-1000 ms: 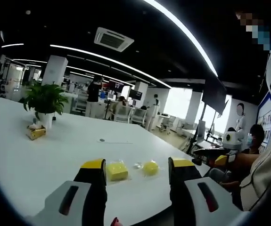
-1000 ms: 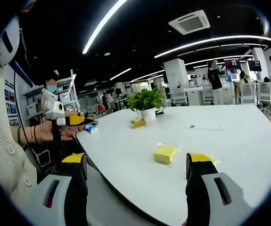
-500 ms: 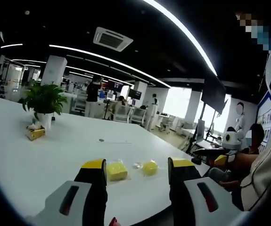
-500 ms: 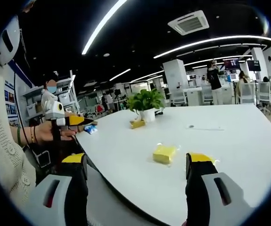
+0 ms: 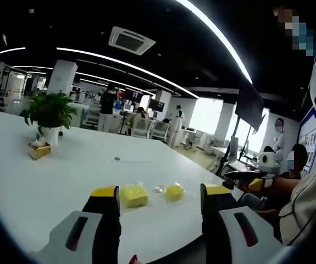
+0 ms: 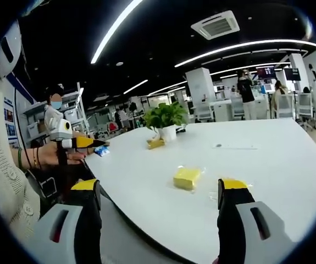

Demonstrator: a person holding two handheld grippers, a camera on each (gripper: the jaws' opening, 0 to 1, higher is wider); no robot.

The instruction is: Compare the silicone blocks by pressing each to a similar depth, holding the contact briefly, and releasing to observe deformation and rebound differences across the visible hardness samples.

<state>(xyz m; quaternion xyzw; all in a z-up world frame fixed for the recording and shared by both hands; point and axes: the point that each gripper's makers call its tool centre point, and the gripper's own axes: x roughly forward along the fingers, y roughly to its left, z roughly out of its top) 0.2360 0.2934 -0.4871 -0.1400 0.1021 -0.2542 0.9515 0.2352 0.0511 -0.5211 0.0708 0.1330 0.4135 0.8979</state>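
I hold both tongs, left and right, wide open and empty above the table, near the square yellow block.

Open-plan office glowing under curved ceiling light strips

A ceiling air-conditioning vent is hanging above; a potted plant is sitting far left on the white table.

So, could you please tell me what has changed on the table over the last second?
Nothing on the table moved; the small shifts are camera motion. The square yellow block and the round yellow block lie untouched on the white table, with the potted plant in place. Both the left hand-held gripper and the right hand-held gripper stay open and apart from the blocks.
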